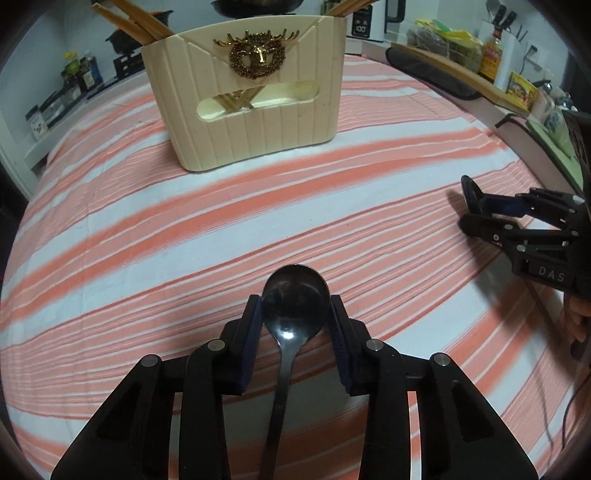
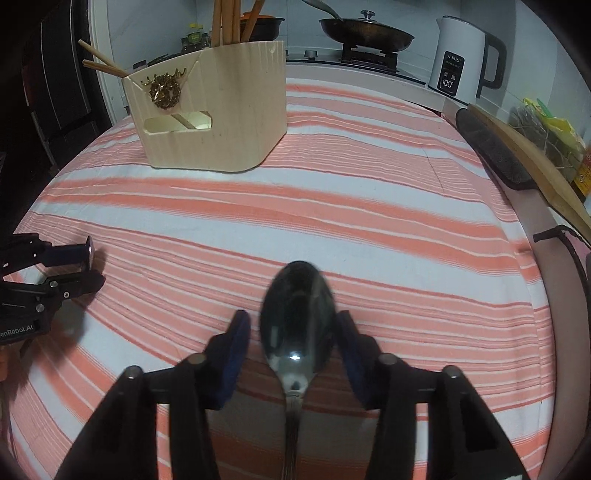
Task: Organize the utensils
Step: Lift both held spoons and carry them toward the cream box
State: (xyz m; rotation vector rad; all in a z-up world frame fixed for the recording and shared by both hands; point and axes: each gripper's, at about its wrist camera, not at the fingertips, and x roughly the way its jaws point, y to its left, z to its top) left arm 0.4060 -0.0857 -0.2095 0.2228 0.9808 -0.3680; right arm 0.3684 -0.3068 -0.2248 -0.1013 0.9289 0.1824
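Spoon (image 1: pixel 295 299) beside gripper (image 1: pixel 476 218) marked "DAS"

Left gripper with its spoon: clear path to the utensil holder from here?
Probably yes. The left gripper holds a spoon by the bowl, and only bare striped cloth lies between it and the utensil holder. The right gripper sits off to the side.

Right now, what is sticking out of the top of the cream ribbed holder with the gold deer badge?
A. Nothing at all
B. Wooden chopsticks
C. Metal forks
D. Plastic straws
B: long light-brown wooden chopsticks rise from the top of the cream ribbed holder, and more lean out at its left corner; some also show through the slot in its front.
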